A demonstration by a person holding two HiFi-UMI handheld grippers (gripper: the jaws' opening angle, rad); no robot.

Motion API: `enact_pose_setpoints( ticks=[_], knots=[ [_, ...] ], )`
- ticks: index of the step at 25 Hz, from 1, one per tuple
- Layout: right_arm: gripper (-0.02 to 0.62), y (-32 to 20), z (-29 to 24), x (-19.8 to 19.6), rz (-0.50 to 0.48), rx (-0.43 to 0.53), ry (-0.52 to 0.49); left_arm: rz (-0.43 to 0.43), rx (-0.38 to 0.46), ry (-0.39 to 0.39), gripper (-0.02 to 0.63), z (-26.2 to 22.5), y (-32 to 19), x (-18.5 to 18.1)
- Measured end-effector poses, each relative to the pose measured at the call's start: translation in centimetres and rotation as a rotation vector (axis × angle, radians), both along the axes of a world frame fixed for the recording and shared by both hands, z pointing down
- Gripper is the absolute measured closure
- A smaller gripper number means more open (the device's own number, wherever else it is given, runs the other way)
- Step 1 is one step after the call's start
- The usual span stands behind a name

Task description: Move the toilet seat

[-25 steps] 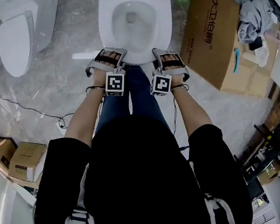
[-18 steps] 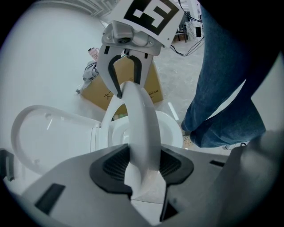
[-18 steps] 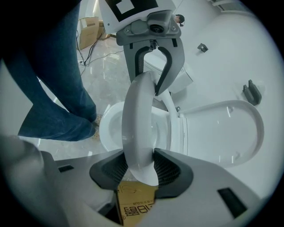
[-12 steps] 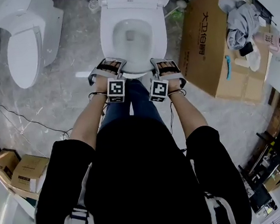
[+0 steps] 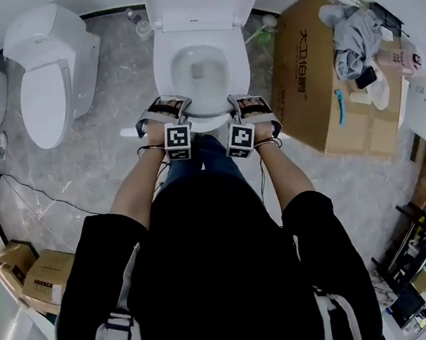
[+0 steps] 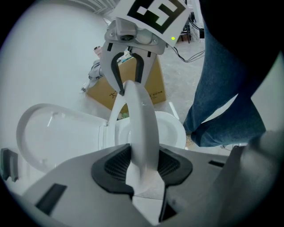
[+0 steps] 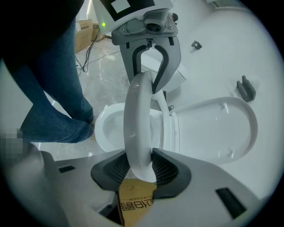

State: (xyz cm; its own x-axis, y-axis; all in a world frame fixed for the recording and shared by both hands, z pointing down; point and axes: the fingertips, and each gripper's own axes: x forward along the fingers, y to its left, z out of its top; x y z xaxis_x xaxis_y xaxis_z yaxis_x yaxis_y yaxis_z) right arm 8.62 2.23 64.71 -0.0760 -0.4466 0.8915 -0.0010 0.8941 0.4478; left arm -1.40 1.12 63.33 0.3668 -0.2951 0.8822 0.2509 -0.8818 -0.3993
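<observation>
Toilet seat (image 6: 141, 124), a glossy white oval ring, is tilted up off the bowl (image 6: 174, 128), with the lid (image 6: 57, 133) open behind it. The left gripper (image 5: 165, 109) and right gripper (image 5: 251, 107) are both closing, their dark ribbed pads pinching its front rim side by side.

we saw a grey marbled floor (image 5: 112, 162) carrying an open toilet (image 5: 165, 79), second toilet (image 5: 52, 81) left of it, big cardboard box (image 5: 317, 75) right, small boxes (image 5: 45, 274) and black cable (image 5: 39, 196) lower left.
</observation>
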Motion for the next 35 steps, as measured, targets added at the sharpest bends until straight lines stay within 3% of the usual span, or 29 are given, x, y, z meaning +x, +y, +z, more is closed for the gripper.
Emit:
enact_pose_setpoints(
  ticks=[6, 8, 12, 15, 20, 25, 35],
  knots=[
    [0.437, -1.1, -1.7, 0.1, 0.004, -0.003, -0.004, -0.025, 0.002, -0.044, 0.459, -0.9, -1.0, -0.7],
    [0.439, -1.0, -2.6, 0.1, 0.01, -0.034, -0.002, -0.027, 0.005, -0.045, 0.46, -1.4, -1.4, -0.6],
    [0.445, -2.6, -3.5, -0.6, 0.005, 0.009, -0.058, -0.036, 0.003, -0.034, 0.465, -2.5, -2.3, -0.7],
    [0.448, -2.9, -4.2, 0.1, -0.004, -0.015, -0.022, -0.043, 0.004, -0.03, 0.469, -3.3, -3.0, -0.6],
    [0.456, -3.9, -5.4, 0.0, -0.005, -0.004, -0.052, -0.052, -0.007, -0.085, 0.477, -4.6, -3.8, -1.4],
    [0.462, -5.5, -6.1, 0.6, 0.003, 0.02, -0.054, -0.08, 0.013, -0.02, 0.485, -5.9, -5.5, -0.4],
    [0.472, -8.1, -8.0, 0.9, 0.013, 0.031, -0.076, -0.103, 0.007, 0.017, 0.494, -7.8, -8.1, -0.2]
  ],
)
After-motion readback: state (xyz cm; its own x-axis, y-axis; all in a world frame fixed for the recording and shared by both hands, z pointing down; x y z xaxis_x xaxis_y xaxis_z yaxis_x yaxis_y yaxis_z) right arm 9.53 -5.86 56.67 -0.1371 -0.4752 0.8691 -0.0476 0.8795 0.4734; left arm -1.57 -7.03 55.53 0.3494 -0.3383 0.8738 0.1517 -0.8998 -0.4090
